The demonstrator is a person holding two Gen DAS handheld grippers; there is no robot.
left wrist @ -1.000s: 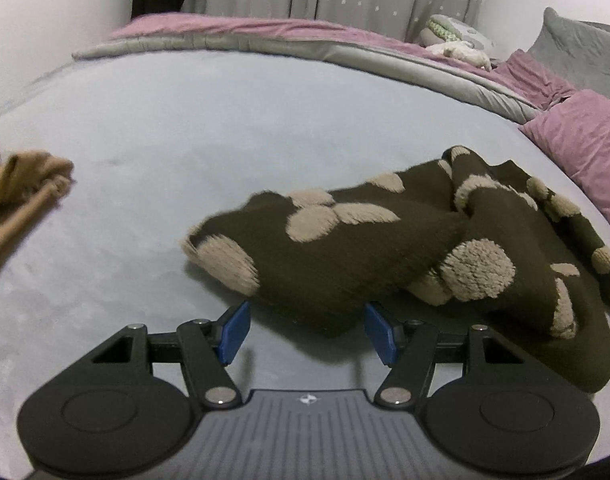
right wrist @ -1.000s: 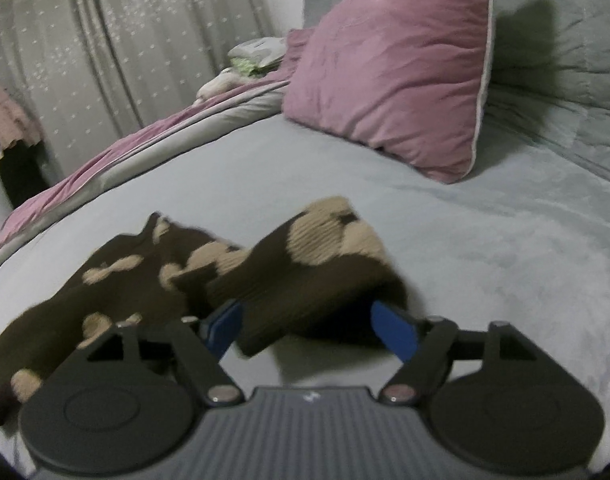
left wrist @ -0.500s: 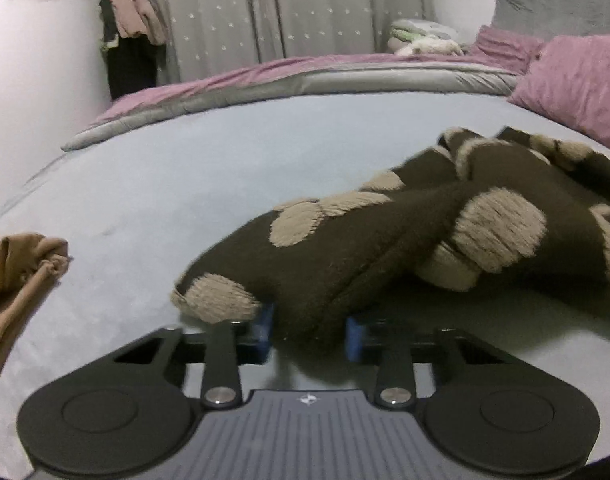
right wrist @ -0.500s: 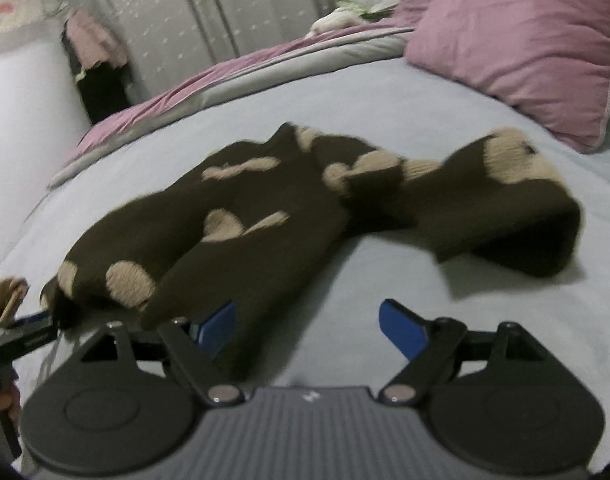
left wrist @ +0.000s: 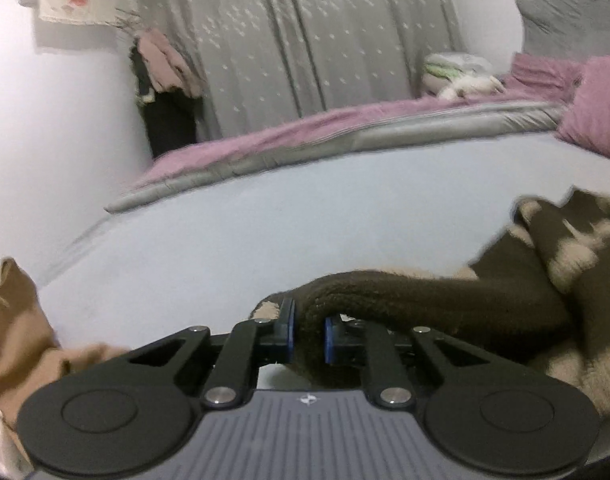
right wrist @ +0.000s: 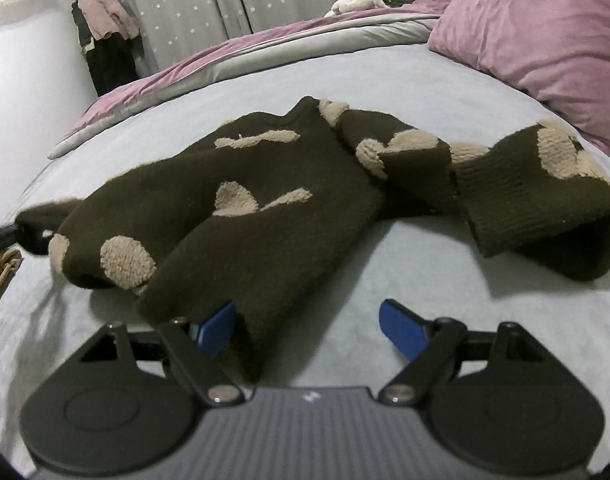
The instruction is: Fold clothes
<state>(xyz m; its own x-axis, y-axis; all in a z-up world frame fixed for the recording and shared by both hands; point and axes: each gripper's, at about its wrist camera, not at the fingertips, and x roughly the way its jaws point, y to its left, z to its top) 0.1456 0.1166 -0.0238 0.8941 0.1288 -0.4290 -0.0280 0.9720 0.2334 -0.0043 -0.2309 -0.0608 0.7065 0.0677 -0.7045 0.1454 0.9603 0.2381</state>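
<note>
A dark brown knitted sweater (right wrist: pixel 265 200) with beige patches lies crumpled on the pale grey bed (right wrist: pixel 425 280). My left gripper (left wrist: pixel 307 334) is closing, and its blue pads pinch a fold of the sweater (left wrist: pixel 425 300) and hold that edge a little off the bed. In the right wrist view this grip shows at the far left, on the sweater's corner (right wrist: pixel 33 228). My right gripper (right wrist: pixel 311 324) stands open low over the near hem. Its left finger (right wrist: pixel 217 326) touches the cloth and the right finger (right wrist: pixel 403 330) is over bare sheet. One sleeve (right wrist: pixel 545 196) lies out to the right.
A tan garment (left wrist: pixel 13 332) lies heaped at the left by my left gripper. Pink pillows (right wrist: pixel 545 40) lie at the right, with a pink and grey duvet (right wrist: pixel 265 52) rolled along the far side. Clothes (left wrist: pixel 165 64) hang by the grey curtain.
My left gripper closed on the sweater's edge and raised it, pulling left. My right gripper left the sleeve on the bed and swung left to the near hem, its jaws wide.
</note>
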